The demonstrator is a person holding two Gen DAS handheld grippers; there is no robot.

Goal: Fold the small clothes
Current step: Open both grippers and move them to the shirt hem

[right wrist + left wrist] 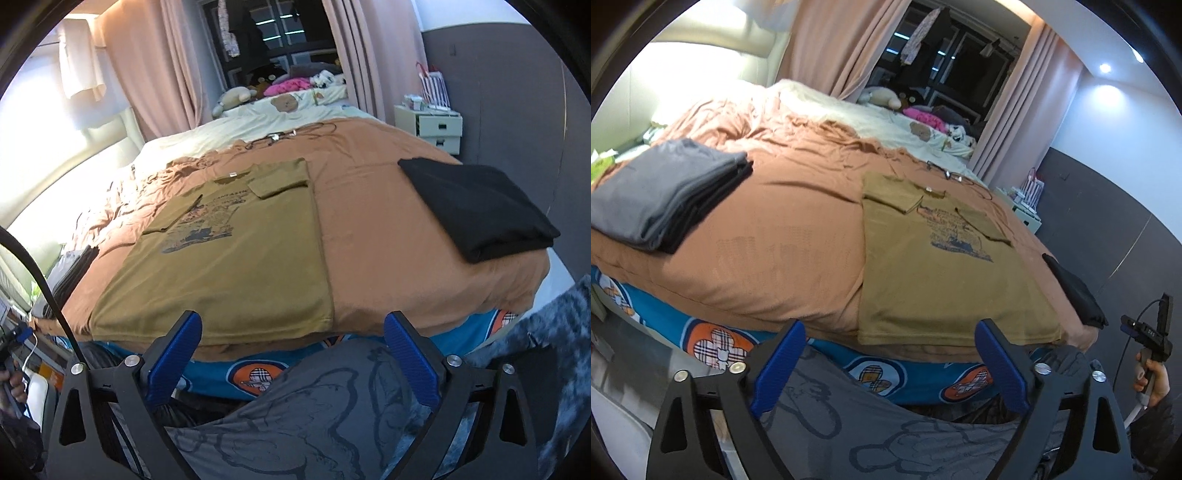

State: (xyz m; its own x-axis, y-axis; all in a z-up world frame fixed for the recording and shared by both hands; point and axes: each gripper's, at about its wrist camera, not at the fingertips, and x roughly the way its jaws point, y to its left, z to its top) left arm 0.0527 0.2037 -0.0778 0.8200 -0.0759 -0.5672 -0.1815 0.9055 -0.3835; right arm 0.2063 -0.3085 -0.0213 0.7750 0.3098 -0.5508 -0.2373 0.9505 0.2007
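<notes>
Both hand-held grippers wide, empty — left [890,363] | right [293,360] | olive T-shirt [236,273] between grey stack [665,195], black stack [476,206]

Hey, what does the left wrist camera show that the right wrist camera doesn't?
Only the left wrist view shows the folded grey clothes stack in full, and the right gripper seen from outside, held in a hand. Only the right wrist view shows the whole folded black garment and the white bedside drawers. Both share the olive T-shirt with sleeves folded in, lying on the orange bedcover, and both grippers, left and right, open and empty.
</notes>
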